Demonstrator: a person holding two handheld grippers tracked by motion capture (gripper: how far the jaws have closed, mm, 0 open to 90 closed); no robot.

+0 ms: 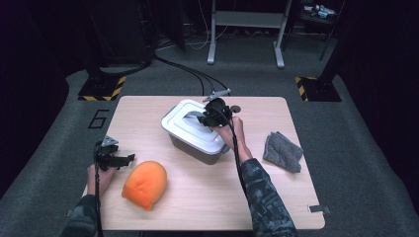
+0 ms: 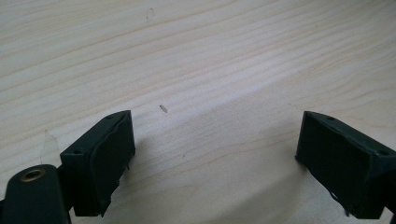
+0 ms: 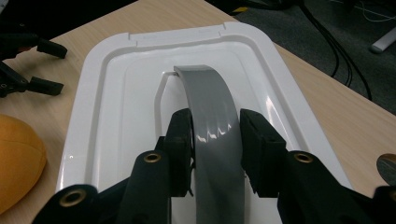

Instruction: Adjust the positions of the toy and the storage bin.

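Right tool (image 3: 215,140) over the white lid (image 3: 112,70) of the grey container (image 1: 195,148), jaws set on either side of the grey handle (image 3: 210,107) and pressed against its edges, pinching it. Handle raised in an arch above the lid's recessed centre. Container near the middle of the tabletop (image 1: 207,197), lid (image 1: 190,126) seated on top, right tool (image 1: 216,112) at the lid's far right part, right hand (image 1: 233,133) behind it.

Left tool (image 1: 111,157) low at the left edge of the tabletop, held by the left hand (image 1: 101,177), well apart from the container. Jaws spread wide in the left gripper view, left tool (image 2: 212,149) hovering close above bare wood (image 2: 201,60), nothing between them.

Orange cushion (image 1: 145,183) just right of the left tool, near the front of the container. Grey cloth (image 1: 282,150) crumpled at the right side of the tabletop, apart from everything else.
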